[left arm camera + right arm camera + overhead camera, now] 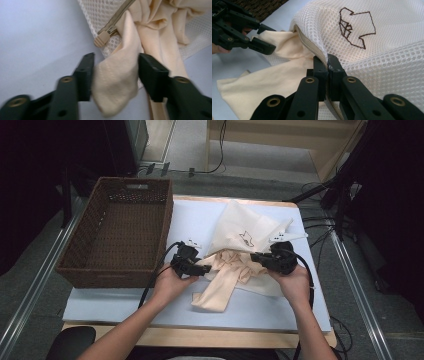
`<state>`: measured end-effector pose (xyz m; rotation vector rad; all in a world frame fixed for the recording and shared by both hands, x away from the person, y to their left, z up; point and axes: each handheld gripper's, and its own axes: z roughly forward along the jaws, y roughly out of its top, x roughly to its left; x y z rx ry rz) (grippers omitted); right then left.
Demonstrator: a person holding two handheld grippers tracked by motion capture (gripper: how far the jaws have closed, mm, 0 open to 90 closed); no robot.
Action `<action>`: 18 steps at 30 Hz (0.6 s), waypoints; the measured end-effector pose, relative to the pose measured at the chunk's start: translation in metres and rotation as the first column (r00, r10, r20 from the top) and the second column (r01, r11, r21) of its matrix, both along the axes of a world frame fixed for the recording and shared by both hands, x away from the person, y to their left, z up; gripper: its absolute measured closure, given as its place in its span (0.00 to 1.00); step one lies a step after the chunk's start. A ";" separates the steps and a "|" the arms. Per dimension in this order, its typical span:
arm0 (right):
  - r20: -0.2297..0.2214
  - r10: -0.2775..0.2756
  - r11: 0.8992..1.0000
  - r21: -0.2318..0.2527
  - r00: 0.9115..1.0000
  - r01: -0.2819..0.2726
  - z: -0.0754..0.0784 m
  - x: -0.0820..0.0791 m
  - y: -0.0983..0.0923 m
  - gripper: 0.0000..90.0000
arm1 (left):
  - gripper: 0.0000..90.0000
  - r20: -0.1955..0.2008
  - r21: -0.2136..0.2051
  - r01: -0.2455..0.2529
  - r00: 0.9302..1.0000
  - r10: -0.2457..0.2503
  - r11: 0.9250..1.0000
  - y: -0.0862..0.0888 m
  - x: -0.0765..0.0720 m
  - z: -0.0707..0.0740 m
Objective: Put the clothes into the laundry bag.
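Right claw point(327, 65) pressed together on zipper edge of white mesh laundry bag point(387, 50) near desk's far right corner; left claw point(113, 75) half spread around fold of peach cloth garment point(117, 80) spilling toward near edge.

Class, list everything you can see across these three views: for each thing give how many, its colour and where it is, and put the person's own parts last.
White mesh laundry bag: one, white with a dark stitched shirt outline, table centre, its edge pinched by the right jaws.
Peach cloth garment: one, peach, spilling from the bag's mouth, a fold between the left jaws.
Tan zipper pull: one, tan, on the bag's edge.
Brown woven basket: one, brown, table's left.
Pale blue table mat: one.
Left gripper: black.
Right gripper: black.
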<state>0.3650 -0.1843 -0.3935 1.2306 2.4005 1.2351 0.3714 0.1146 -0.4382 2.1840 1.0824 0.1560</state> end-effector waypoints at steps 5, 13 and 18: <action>-0.004 -0.004 1.000 -0.002 1.000 0.004 0.000 0.000 -0.001 0.99 | 0.82 0.016 -0.024 0.049 0.999 -0.049 0.999 -0.002 -0.005 0.008; -0.001 -0.009 1.000 -0.003 1.000 0.009 0.001 0.000 -0.001 0.99 | 0.86 0.058 -0.051 0.101 0.994 -0.098 0.994 -0.006 -0.015 0.036; 0.006 -0.015 1.000 -0.002 1.000 0.015 0.003 -0.001 0.000 0.99 | 0.92 0.078 -0.029 0.153 0.986 -0.150 0.988 -0.016 -0.019 0.044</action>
